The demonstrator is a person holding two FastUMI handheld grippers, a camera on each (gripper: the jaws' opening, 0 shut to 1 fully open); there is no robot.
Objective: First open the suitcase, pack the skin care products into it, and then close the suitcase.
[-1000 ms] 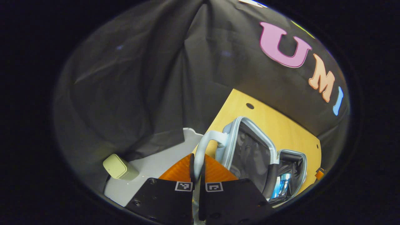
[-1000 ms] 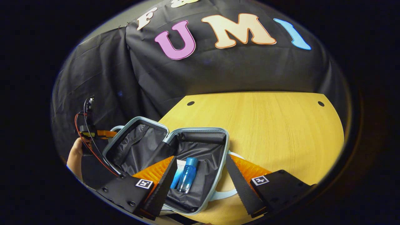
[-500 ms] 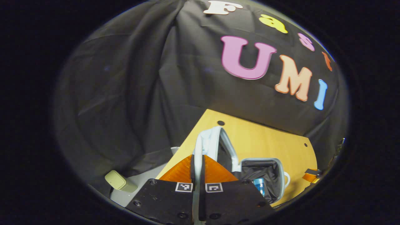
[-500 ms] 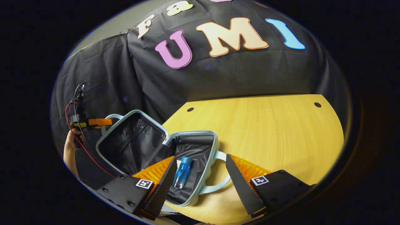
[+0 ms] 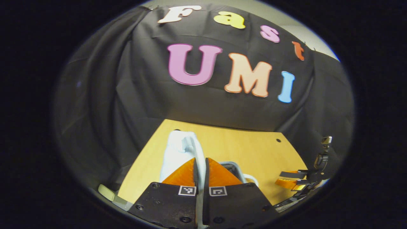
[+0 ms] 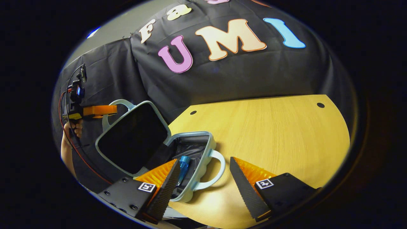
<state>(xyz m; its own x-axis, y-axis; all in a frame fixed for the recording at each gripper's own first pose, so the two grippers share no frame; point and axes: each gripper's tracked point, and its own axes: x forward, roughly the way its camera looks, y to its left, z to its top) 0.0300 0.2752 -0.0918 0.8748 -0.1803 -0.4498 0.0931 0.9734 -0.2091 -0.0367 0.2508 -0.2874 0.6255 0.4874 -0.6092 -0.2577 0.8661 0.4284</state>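
Note:
The pale blue suitcase stands on the wooden table (image 6: 270,133) with its lid (image 6: 133,138) raised steeply over the base (image 6: 203,144). A blue bottle (image 6: 183,162) lies on the base's black lining. My left gripper (image 5: 201,160) is shut on the lid's handle (image 5: 198,149), whose strap runs between the orange fingers; the lid's outer shell (image 5: 176,152) faces it. The right gripper view shows that gripper (image 6: 98,110) up at the lid's top. My right gripper (image 6: 203,160) hangs open just in front of the base and its handle (image 6: 214,173), touching nothing.
A hand (image 6: 71,130) holds the left gripper, with red and black cables beside it. A pale green object (image 5: 108,194) lies off the table's left edge. The right gripper (image 5: 295,179) appears at the far right of the left gripper view. Bare wood stretches to the right of the suitcase.
My left gripper has swung the lid up by its handle, from lying open to standing steeply over the base. The suitcase has shifted slightly; the right gripper stays open.

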